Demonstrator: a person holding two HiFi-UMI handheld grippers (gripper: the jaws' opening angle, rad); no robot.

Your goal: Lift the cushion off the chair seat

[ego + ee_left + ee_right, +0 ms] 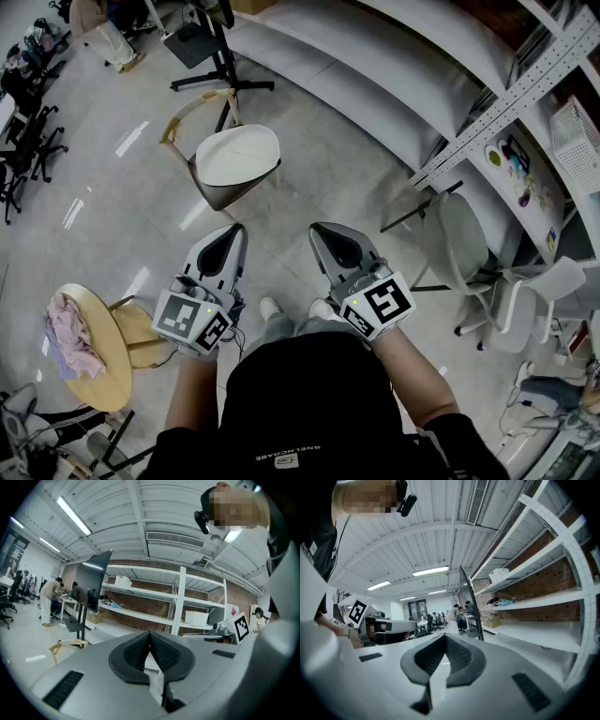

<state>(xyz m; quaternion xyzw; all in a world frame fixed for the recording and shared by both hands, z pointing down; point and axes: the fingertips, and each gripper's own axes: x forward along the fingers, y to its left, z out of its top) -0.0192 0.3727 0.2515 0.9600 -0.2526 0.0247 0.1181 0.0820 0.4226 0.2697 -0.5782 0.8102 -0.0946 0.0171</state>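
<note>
the only print close by is a small white line on the back of the person's black shirt [286,458], too small to read, and the bold black-and-white square markers on the cubes of the two tools; a shelf post at 3 o'clock carries a coloured sticker whose text cannot be made out. the left gripper [232,234] [150,637] is clenched on nothing, its ribbed pads meeting at the tip, and the right gripper [326,234] [444,641] is likewise closed and empty; both are held side by side, apart from each other. the white cushion [236,156] lies on the seat of the wooden chair [184,114] at about 11 o'clock in the head view, well apart from both tools. the floor [112,216] is pale, glossy and streaked with reflected lamps. white shelving [511,98] [543,588] runs from 12 to 3 o'clock against a brick wall [140,604]. a black stand [221,66] with a dark screen [93,581] is at 12 o'clock, pale office chairs [469,244] at 3 o'clock, and a round wooden table [98,375] bearing a pink cloth [70,328] at 8 o'clock
</note>
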